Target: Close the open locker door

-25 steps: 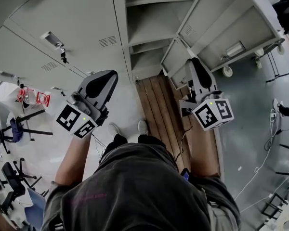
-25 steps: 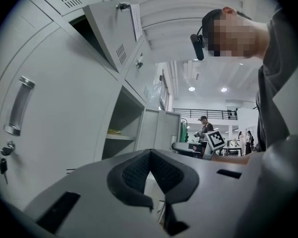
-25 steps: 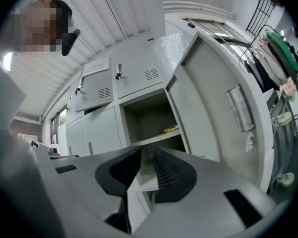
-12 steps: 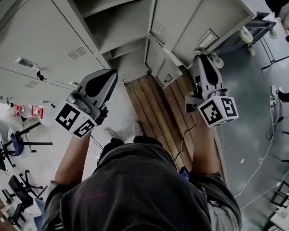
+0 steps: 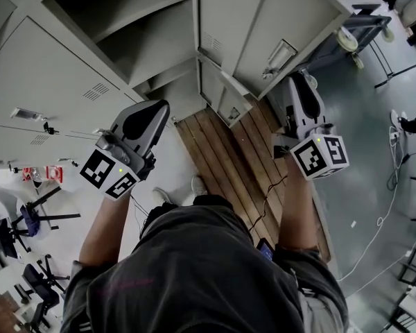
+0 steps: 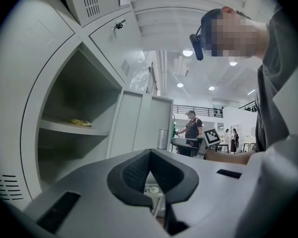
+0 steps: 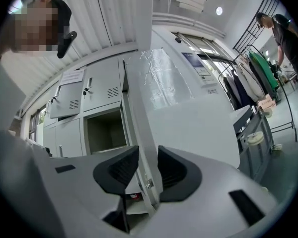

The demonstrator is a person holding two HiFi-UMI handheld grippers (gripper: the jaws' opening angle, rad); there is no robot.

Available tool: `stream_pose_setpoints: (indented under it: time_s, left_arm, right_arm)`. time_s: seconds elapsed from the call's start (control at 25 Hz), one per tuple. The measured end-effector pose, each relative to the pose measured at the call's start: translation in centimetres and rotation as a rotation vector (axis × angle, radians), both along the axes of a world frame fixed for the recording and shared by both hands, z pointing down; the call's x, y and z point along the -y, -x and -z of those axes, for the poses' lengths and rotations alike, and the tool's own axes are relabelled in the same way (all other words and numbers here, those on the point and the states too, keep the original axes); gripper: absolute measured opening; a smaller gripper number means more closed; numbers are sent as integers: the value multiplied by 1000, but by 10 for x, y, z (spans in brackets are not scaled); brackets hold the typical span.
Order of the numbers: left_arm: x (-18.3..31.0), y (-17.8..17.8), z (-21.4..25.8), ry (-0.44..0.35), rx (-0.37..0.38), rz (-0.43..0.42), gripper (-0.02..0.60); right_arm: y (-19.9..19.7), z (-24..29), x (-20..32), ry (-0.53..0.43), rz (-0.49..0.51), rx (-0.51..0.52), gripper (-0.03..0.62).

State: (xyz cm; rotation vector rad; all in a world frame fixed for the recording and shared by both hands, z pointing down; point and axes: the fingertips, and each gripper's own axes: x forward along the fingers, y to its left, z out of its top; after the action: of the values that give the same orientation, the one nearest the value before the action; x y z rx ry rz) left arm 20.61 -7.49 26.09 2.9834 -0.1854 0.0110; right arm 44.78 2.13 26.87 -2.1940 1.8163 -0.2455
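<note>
The open locker door (image 5: 291, 12) stands out from the grey lockers at the upper right, with the open compartment (image 5: 145, 40) and its shelves to its left. My right gripper (image 5: 299, 83) is at the door's free edge. In the right gripper view the door edge (image 7: 141, 108) runs between the jaws of the right gripper (image 7: 148, 167). They are opening, and a gap shows beside the left pad. My left gripper (image 5: 152, 115) hangs in front of the shut lockers. Its jaws (image 6: 150, 165) are shut with nothing between them. The open compartment (image 6: 74, 113) lies ahead of it.
A second, smaller open door (image 5: 222, 96) hangs below the first. Wooden planks (image 5: 229, 158) lie under my feet. A wheeled cart (image 5: 364, 26) stands behind the door, cables (image 5: 388, 207) trail on the floor at right, and chairs (image 5: 28, 214) at left. People (image 6: 192, 128) stand far off.
The right gripper has moved right and farther from me along the door. The lockers have shifted across the head view. The left gripper holds its place.
</note>
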Motion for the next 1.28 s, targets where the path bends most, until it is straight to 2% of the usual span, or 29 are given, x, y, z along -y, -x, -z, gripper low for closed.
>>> stream_pose_setpoints:
  time_s: [0.56, 1.0, 1.28]
  left_arm:
    - [9, -7, -3, 3, 6, 9, 14]
    - [14, 18, -5, 7, -2, 30, 14]
    - [10, 30, -5, 7, -6, 29, 14]
  right_arm:
    - [-8, -2, 14, 1, 23, -16, 126]
    - [17, -4, 16, -1, 32, -4, 123]
    - [43, -5, 15, -4, 74, -4, 123]
